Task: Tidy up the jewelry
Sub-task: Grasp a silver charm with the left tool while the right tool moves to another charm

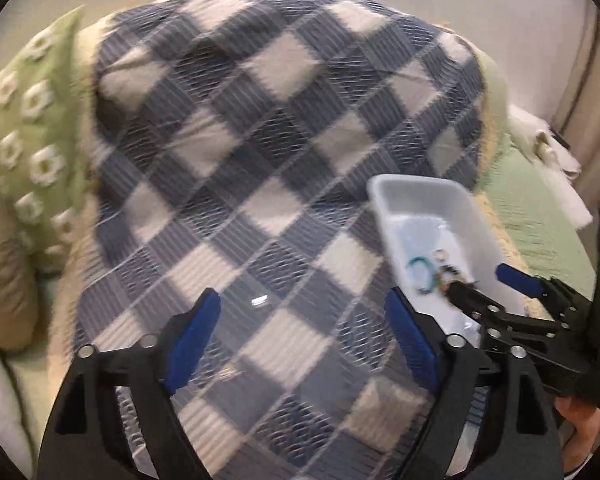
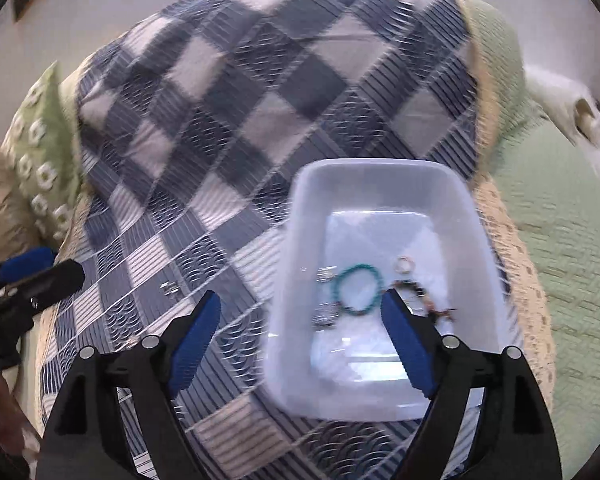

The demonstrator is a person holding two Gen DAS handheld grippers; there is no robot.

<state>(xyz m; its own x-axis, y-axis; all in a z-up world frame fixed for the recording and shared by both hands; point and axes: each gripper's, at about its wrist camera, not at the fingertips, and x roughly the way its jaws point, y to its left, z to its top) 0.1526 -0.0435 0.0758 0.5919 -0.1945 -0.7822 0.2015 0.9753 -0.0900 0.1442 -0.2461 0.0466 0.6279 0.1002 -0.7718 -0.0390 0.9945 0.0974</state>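
Observation:
A white plastic tray (image 2: 300, 240) sits on a blue-and-white checked blanket (image 2: 220, 120). It holds a turquoise bead bracelet (image 2: 358, 288), a small ring (image 2: 405, 265), a dark beaded piece (image 2: 432, 308) and small silver pieces (image 2: 326, 314). My right gripper (image 2: 300, 332) is open and empty, its right finger over the tray. A small silver piece (image 1: 259, 301) lies on the blanket between the fingers of my left gripper (image 1: 304, 328), which is open and empty above it. That piece also shows in the right wrist view (image 2: 171, 290). The tray (image 1: 384, 200) and the right gripper (image 1: 486, 284) show in the left wrist view.
A green pillow with white flowers (image 1: 32, 128) lies at the blanket's left edge. A green bedspread (image 2: 560, 240) and cream crochet trim (image 2: 528, 300) lie to the right of the tray. A pale wall stands behind.

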